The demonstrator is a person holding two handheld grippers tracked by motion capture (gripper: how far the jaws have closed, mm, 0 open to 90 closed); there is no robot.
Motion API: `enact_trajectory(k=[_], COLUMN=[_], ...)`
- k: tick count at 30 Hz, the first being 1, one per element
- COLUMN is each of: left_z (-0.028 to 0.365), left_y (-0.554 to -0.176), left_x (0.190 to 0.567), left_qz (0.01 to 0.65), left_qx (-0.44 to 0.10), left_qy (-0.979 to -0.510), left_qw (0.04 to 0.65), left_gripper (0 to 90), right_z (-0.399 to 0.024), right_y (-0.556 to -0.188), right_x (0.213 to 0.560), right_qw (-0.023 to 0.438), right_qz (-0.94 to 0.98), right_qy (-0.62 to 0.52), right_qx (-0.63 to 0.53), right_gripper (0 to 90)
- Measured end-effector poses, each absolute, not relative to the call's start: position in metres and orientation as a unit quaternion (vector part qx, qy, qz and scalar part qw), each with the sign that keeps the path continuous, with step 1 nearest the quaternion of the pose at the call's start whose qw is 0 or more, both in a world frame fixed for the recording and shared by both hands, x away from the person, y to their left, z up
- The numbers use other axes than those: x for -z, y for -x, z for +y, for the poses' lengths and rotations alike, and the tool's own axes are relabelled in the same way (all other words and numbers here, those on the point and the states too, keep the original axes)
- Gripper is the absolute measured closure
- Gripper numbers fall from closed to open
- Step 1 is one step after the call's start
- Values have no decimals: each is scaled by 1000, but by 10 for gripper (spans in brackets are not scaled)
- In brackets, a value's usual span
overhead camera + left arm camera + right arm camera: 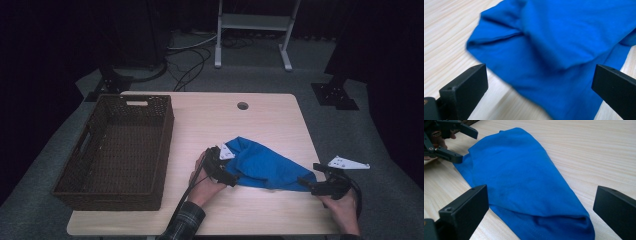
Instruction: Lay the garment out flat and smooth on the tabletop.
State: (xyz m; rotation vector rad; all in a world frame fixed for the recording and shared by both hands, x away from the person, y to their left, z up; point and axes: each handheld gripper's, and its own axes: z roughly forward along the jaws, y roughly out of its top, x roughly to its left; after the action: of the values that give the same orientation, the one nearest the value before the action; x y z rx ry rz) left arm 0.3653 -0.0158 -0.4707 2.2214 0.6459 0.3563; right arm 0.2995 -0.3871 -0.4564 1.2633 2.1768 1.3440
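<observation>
A folded blue cloth (pixel 265 165) lies flat on the light wooden table (pixel 210 125), right of centre. My left gripper (pixel 227 172) sits at the cloth's left end, its jaws open on either side of the fabric (pixel 554 50) without pressing it. At the cloth's narrow right end is my right gripper (pixel 309 182), jaws wide apart, the cloth (pixel 524 185) lying loose between them. From the right gripper view, the left gripper (pixel 461 143) shows open at the far end of the cloth.
A dark brown wicker basket (pixel 82 170) stands on the table's left side. A round cable hole (pixel 243 106) is near the table's far edge. A white metal stand (pixel 255 22) and cables lie on the floor beyond the table.
</observation>
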Motion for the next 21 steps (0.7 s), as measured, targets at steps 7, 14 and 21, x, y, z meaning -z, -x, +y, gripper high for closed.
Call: enact_trajectory(k=[7,14,21], left_z=[-35,-30,-18], left_y=[-369,-369,-354], left_x=[482,483,484], left_qz=[237,237,242], left_qx=[-128,-108,-109], left_qy=[-890,-892,-890], left_qw=[367,369,370], left_gripper=[4,5,5], right_z=[-388,-387,-382], right_y=[-300,-300,-299], right_x=[457,457,455], right_qw=[143,141,145], right_qz=[756,757,761], right_qy=[-437,-436,-430], right_qx=[-466,-466,-464], right_gripper=[0,0,0])
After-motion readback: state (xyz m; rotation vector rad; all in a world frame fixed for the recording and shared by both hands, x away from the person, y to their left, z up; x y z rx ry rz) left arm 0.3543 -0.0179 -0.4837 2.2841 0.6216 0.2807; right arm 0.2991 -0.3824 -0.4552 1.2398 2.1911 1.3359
